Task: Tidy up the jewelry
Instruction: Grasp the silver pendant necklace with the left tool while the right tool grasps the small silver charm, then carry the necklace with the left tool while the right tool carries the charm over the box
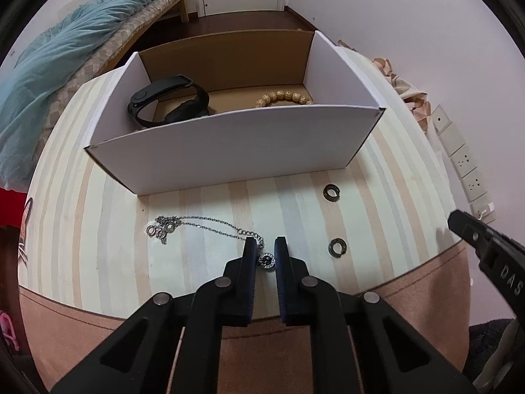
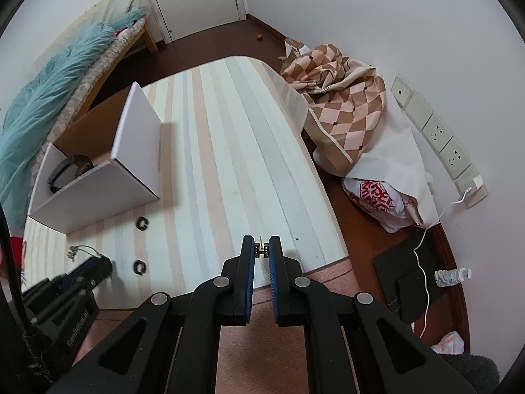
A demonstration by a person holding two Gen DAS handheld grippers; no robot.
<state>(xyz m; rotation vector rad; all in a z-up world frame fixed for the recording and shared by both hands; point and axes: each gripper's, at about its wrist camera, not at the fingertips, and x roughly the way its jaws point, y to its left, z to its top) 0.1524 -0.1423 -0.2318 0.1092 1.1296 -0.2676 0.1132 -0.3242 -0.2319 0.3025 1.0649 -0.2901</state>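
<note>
A white cardboard box (image 1: 229,151) stands on the striped table and holds a black wristband (image 1: 167,101) and a wooden bead bracelet (image 1: 283,98). A silver chain necklace (image 1: 183,225) lies in front of it. Its round pendant (image 1: 266,261) sits between the fingers of my left gripper (image 1: 266,246), which stand close on either side of it, low at the table. Two dark rings (image 1: 331,192) (image 1: 338,247) lie to the right. My right gripper (image 2: 261,246) is shut on a small earring (image 2: 261,252) above the table. The box (image 2: 98,190) shows at left in the right wrist view.
The table's front edge with pink cloth (image 1: 98,328) is near me. A checked blanket (image 2: 341,105), a plastic bag (image 2: 380,200) and wall sockets (image 2: 439,138) lie right of the table. A bed with a teal cover (image 1: 65,59) is at left.
</note>
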